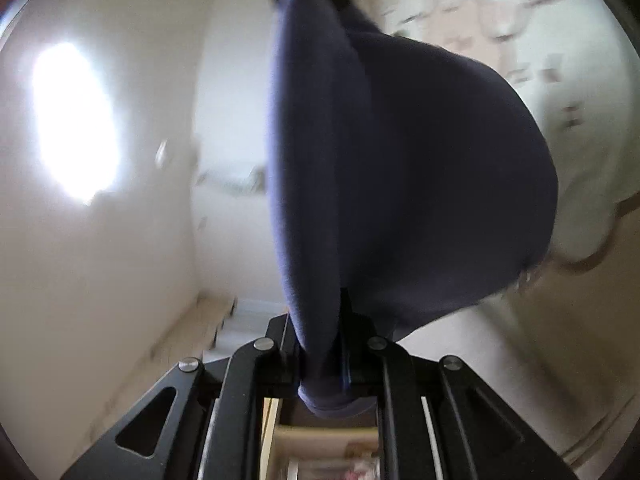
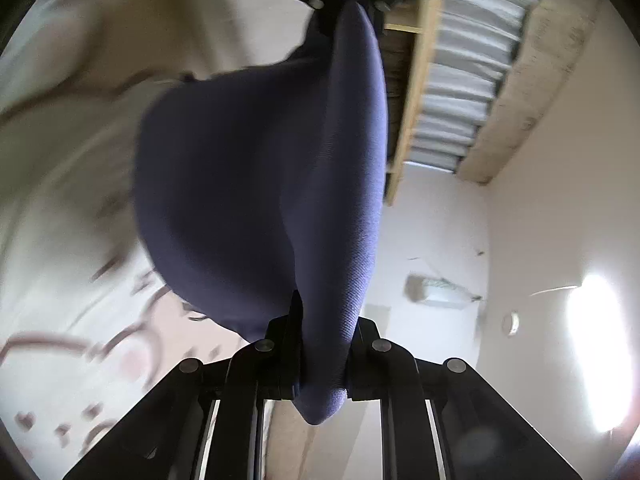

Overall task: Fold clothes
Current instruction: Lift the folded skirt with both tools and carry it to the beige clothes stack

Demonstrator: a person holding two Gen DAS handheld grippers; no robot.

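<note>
My left gripper (image 1: 320, 360) was clamped on one end of a navy garment (image 1: 400, 168), its jaws closed with a bunched fold of cloth pinched between them; my right gripper (image 2: 320, 364) gripped the opposite end in the same way. The garment hung stretched between the two, lifted clear of the pale patterned bedding (image 2: 72, 320) that lay blurred beneath it, with a loose belly of cloth sagging to one side. Beyond it stood white walls (image 1: 100, 280) and a wooden shelf (image 2: 412, 100). I judged the step to be the spreading or shaking-out before a fold. The next move, as I read it, called for lowering the cloth flat on the bedding with even tension at both ends, so that no crease set in.
</note>
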